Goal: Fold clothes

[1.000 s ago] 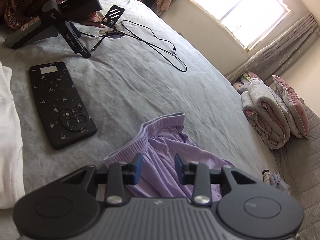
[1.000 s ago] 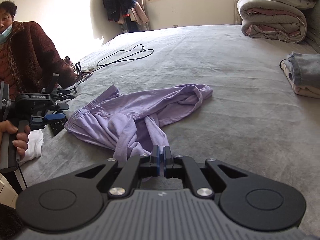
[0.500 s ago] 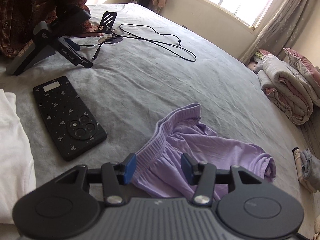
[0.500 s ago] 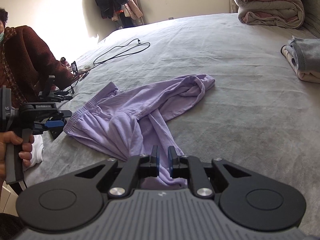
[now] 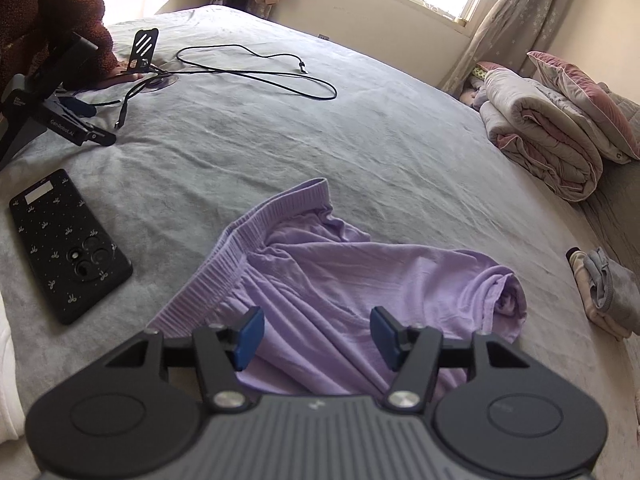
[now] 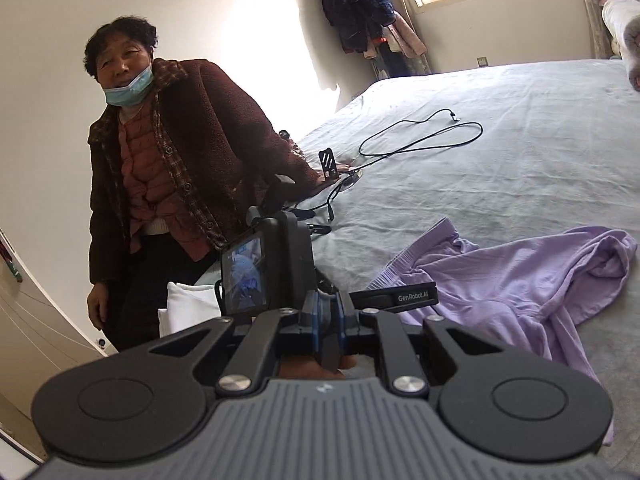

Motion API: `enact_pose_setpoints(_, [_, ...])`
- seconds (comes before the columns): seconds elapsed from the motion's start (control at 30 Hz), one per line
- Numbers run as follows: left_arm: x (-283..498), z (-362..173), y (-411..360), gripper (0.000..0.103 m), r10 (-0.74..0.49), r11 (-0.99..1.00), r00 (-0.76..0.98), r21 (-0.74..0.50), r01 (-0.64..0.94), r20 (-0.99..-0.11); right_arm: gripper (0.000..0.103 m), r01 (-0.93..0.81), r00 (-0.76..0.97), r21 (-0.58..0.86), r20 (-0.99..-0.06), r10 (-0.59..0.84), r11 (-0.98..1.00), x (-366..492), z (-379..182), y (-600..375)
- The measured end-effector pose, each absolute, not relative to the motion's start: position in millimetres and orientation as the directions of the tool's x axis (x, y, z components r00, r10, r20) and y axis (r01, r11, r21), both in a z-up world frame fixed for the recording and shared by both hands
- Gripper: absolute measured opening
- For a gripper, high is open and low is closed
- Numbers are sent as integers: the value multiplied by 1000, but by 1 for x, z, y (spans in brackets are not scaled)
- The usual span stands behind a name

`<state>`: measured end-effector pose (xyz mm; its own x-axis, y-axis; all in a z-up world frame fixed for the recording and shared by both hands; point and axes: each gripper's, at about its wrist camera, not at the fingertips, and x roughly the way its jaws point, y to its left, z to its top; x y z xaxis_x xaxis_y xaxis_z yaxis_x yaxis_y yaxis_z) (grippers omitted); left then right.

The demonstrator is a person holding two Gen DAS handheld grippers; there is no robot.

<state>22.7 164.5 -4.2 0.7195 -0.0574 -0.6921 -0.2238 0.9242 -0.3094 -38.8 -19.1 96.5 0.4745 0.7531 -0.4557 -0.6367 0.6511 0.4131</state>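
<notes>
Wider at the left gripper (image 5: 316,332) than a second ago, and opening now: blue pads well apart above the purple trousers (image 5: 340,280), nothing pinched between them. Parted by a narrow slit at the right gripper (image 6: 328,320), against pads pressed together a second ago; released, no cloth in the slit. Swung up and off the trousers in the right view, toward a person in a brown fleecy jacket (image 6: 192,152) leaning a hand on the bed's far left edge.

Lying crumpled near the near edge of the grey bed (image 5: 360,140): soft, thin knit, ribbed elastic waistband toward the left edge, legs bunched toward the right, one cuff rolled in on itself. Beside the waistband, a flat black phone (image 5: 68,248) with small pale motifs, camera side up. Farther toward the far left corner, a looped black cable (image 5: 256,72) and a black handheld device (image 5: 60,120). Against the right edge, puffy rolled quilts (image 5: 540,132) and a small folded pile (image 5: 604,292).

Cut off at the left border: a white garment (image 5: 8,380), kind unclear. Hidden behind the right gripper's fingers in the right view: the near trouser leg and most of the left tool, only its small screen (image 6: 244,276) clear.
</notes>
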Motion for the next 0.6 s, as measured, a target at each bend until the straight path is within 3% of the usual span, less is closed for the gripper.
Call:
enact_pose_setpoints(0.13, [23, -4, 166, 60, -49, 931, 719, -292, -218, -694, 28, -592, 488, 421, -492, 721, 687, -33, 77, -36])
enact_pose_setpoints(0.6, [23, -6, 165, 61, -22, 932, 712, -272, -240, -702, 40, -396, 545, 450, -586, 600, 800, -13, 29, -95])
